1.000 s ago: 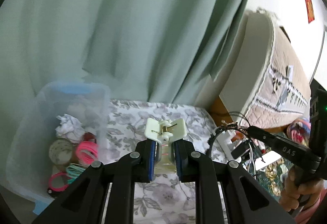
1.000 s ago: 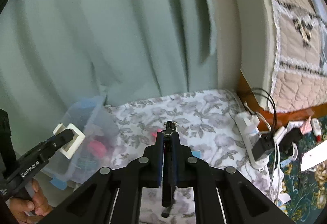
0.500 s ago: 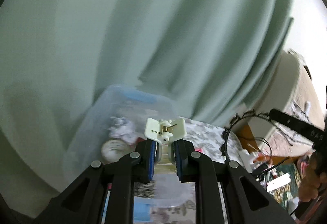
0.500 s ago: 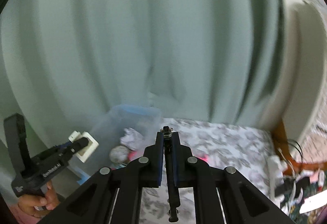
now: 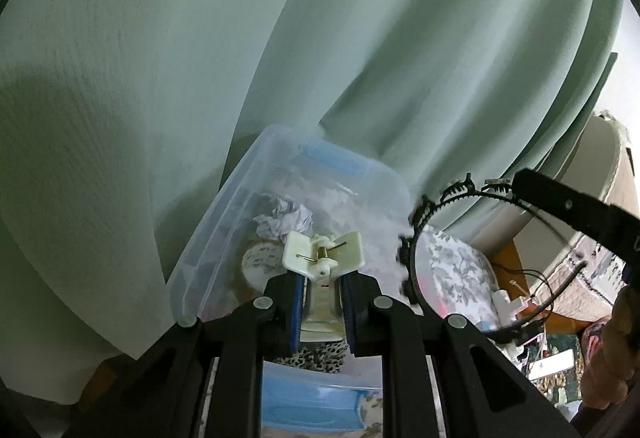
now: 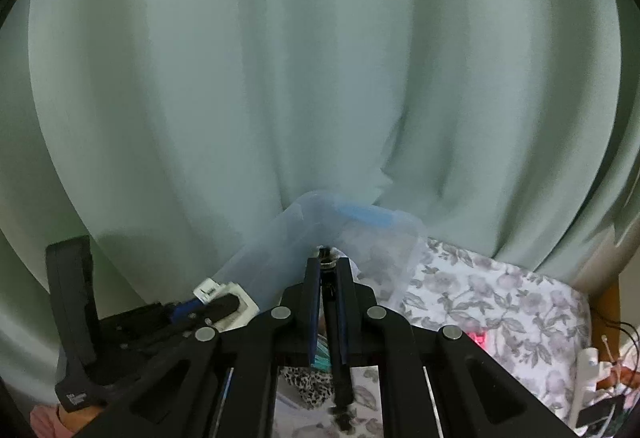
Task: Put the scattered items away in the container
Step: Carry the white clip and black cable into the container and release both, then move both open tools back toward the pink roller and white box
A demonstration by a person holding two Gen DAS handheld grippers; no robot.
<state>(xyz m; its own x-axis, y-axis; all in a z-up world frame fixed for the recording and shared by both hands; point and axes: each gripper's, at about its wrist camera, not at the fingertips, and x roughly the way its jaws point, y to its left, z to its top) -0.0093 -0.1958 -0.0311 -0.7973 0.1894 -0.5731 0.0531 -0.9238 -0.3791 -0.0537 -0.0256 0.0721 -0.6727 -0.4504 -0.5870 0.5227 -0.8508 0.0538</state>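
My left gripper is shut on a cream plastic clip and holds it over the clear plastic container, which holds crumpled paper, a tape roll and other small items. My right gripper is shut on a black toothed headband, seen edge-on between the pads. In the left wrist view the headband arcs at the right, beside the container. In the right wrist view the left gripper with the clip is at the lower left, by the container.
A green curtain hangs right behind the container. A floral cloth covers the surface, with a small pink item on it. A power strip and cables lie at the right. A leopard-print item sits under the left gripper.
Both grippers have swung left towards the container, which now lies directly beneath them. The clip and the headband are still held.
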